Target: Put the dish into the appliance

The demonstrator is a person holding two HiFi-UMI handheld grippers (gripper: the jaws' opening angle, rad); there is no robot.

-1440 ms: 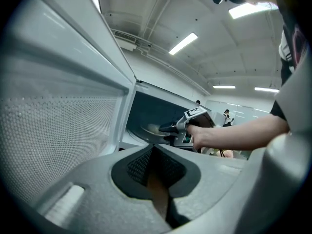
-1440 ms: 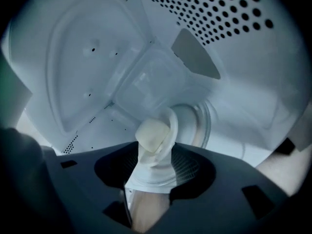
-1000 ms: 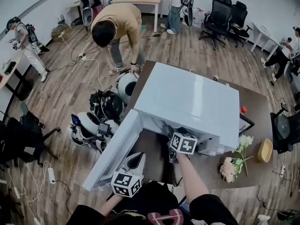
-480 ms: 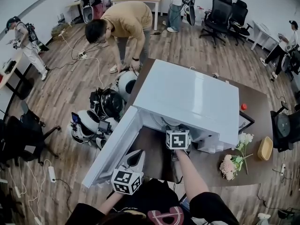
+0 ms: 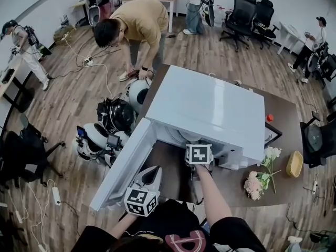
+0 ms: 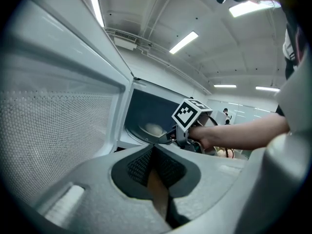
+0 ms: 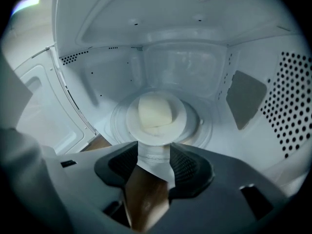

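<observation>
Dish [image 7: 155, 117]: white, with food on it, lying flat on the turntable [image 7: 201, 126] inside the microwave [image 5: 210, 109]; placing looks done. Your right gripper [image 7: 155, 156]: sits squarer at the mouth than a second ago, jaws just narrowed yet apart, nothing between them. Your left gripper [image 6: 153, 150]: closed, empty, beside the open door [image 5: 123, 167]. Clearances: cavity walls close on both sides, roof lip just above; your free room lies straight back over the table [image 5: 231, 190]. Door not yet shut.
</observation>
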